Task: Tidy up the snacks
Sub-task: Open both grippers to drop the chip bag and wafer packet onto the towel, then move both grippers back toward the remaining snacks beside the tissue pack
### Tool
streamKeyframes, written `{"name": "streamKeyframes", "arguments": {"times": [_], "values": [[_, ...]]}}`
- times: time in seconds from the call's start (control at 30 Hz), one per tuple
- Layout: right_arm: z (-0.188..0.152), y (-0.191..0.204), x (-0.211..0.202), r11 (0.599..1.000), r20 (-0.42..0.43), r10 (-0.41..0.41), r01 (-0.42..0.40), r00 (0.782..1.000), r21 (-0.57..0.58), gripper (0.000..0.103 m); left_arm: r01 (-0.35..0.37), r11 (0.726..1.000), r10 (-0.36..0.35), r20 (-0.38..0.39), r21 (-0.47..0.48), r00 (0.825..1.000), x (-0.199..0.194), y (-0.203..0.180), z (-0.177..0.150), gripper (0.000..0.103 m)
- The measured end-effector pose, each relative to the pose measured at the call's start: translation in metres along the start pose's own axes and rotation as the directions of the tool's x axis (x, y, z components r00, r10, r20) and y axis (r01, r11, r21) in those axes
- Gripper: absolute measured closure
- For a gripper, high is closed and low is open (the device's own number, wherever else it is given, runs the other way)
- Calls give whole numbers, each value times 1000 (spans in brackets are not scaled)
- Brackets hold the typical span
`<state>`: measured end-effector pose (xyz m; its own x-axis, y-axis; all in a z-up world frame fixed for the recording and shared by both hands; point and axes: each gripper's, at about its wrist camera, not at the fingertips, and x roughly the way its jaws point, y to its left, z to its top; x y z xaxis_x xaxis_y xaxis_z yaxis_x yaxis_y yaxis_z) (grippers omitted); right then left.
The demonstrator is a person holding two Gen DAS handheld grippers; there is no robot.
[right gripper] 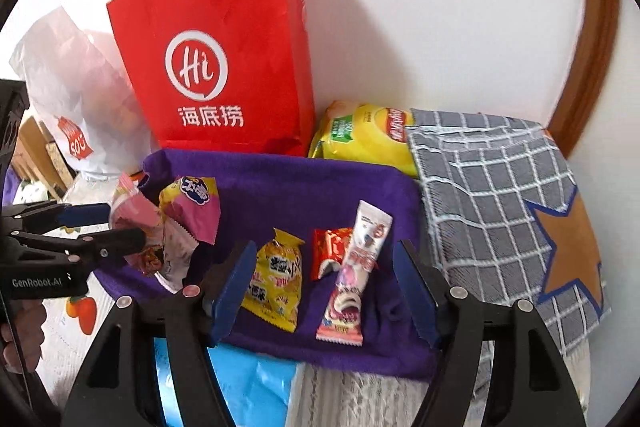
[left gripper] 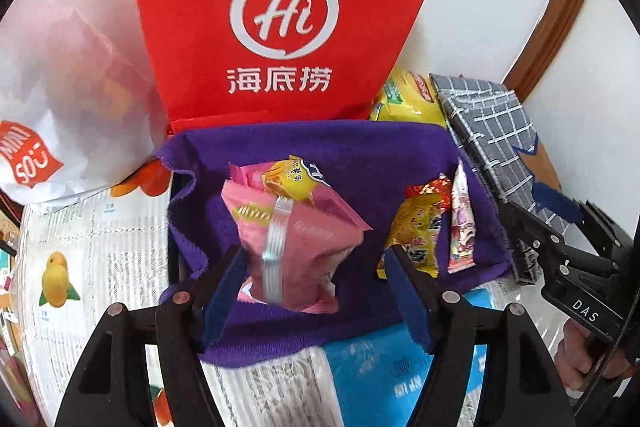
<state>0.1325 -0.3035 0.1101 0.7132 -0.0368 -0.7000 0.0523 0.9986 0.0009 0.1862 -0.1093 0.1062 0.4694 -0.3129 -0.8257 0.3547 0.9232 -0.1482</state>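
White plastic bag [right gripper: 68, 95]: far left, against the wall, touching the red paper bag's side.
Red paper bag [right gripper: 224, 55]: upright at the back wall, just behind the purple cloth's rear edge.
Purple cloth [right gripper: 304, 187]: spread on the tabletop; its front edge overlaps printed paper and a blue packet [right gripper: 248, 383].
Left claw [right gripper: 116, 227]: comes in over the cloth's left edge, clamped on the pink snack bag [left gripper: 296, 239], which is held above the cloth's left part.
Yellow snack packet [right gripper: 276, 279]: flat on the cloth, mid-front, just beside the red candy [right gripper: 330, 251].
Pink-and-white stick packet [right gripper: 356, 271]: touching the red candy's right side, with bare cloth to its right.
Right claw [right gripper: 326, 291]: fingers spread wide, nothing between them, above the cloth's front edge with all three small packets in the gap.
Yellow tea bag pack [right gripper: 364, 135]: behind the cloth's rear right corner.
Checked grey box [right gripper: 500, 195]: hard against the cloth's right edge.
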Motion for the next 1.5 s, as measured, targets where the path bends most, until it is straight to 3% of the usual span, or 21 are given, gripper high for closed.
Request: {"name": "streamKeyframes", "arguments": {"times": [0.33, 0.87, 1.2, 1.5], "values": [[-23, -5, -52, 996, 32, -55, 53, 998, 68, 33, -20, 1000, 21, 50, -21, 999, -57, 2, -22, 33], [-91, 41, -106, 999, -6, 22, -22, 1000, -24, 34, -32, 996, 39, 95, -83, 995, -117, 12, -94, 33], [-143, 67, -113, 996, -52, 75, -78, 996, -48, 34, -53, 996, 61, 105, -76, 993, -137, 14, -134, 33], [-173, 92, -89, 979, -135, 170, -183, 976, -92, 32, -69, 992, 76, 66, -103, 995, -128, 29, -163, 33]]}}
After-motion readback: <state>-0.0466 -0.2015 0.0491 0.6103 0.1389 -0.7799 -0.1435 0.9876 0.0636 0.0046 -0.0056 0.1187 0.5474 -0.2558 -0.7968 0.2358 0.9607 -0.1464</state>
